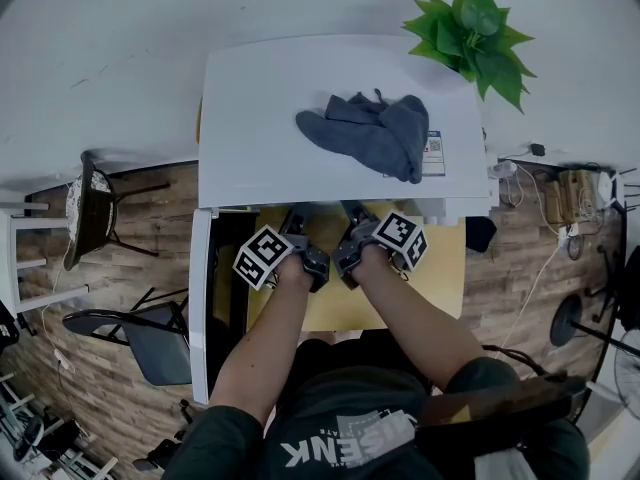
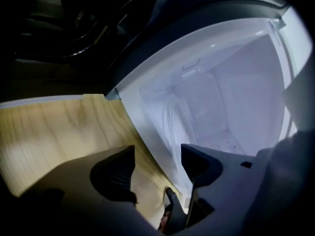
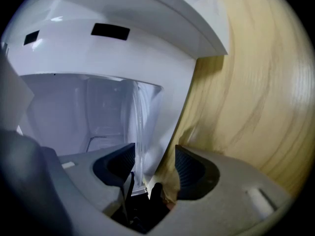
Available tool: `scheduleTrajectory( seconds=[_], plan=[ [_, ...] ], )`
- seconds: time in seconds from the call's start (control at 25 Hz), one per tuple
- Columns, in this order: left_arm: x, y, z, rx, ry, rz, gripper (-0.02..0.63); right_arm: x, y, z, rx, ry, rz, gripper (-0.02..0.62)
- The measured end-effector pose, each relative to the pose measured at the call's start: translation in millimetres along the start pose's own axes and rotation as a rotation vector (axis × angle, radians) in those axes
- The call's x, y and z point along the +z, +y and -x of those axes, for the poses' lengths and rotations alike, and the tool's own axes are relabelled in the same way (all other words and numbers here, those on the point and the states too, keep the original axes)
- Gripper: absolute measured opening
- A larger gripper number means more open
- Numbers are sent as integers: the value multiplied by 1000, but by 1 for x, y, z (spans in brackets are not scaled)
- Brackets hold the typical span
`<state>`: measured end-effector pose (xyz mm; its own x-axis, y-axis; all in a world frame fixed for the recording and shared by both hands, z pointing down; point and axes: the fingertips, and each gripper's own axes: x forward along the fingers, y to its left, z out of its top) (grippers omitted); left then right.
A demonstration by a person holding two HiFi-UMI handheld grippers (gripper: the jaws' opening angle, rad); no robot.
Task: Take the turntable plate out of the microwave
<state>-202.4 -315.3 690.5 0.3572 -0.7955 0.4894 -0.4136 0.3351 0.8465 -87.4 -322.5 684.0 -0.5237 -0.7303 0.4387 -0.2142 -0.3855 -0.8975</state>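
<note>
Plate [image 3: 139,124]: glass, on edge in microwave [image 1: 260,98] cavity, lower centre of right gripper view, rim between right gripper [image 3: 152,163] spread jaws | left gripper [image 2: 157,163] unclenched, empty, at table [image 2: 59,132] edge | head view only: cloth [image 1: 375,128], plant [image 1: 480,28], label [image 1: 433,153] unreadable

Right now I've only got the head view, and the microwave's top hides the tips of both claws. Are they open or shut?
Observer: In the right gripper view, the right claw is open, with its jaws apart.
Operator: Is anything in the gap?
Observer: Yes, the clear rim of the plate runs into it, close to one jaw. It does not look clamped.
Operator: And the left one?
Observer: The left claw is open too. Its gap shows the front lip of the microwave and a bit of table.
</note>
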Motion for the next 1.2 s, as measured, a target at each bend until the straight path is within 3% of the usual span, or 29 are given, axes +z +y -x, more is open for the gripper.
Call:
scheduleTrajectory(
  seconds=[0.28,0.48,0.6,0.96,1.08,1.2],
  plan=[
    [-12,5,15,-33,19,16,293,-10,-9,14,16,10,13,255],
    [-14,-5,18,-126,23,-1,293,-16,-14,25,30,33,3,255],
    [-14,-3,14,-113,26,19,293,-21,-19,33,30,48,0,255],
    [-20,-8,23,-141,35,1,108,-17,-21,38,47,63,97,255],
    [-20,-5,28,-153,35,17,101,-13,-7,28,124,73,82,253],
    [-22,-2,32,-164,45,39,94,-17,-2,24,148,101,74,241]
  ],
)
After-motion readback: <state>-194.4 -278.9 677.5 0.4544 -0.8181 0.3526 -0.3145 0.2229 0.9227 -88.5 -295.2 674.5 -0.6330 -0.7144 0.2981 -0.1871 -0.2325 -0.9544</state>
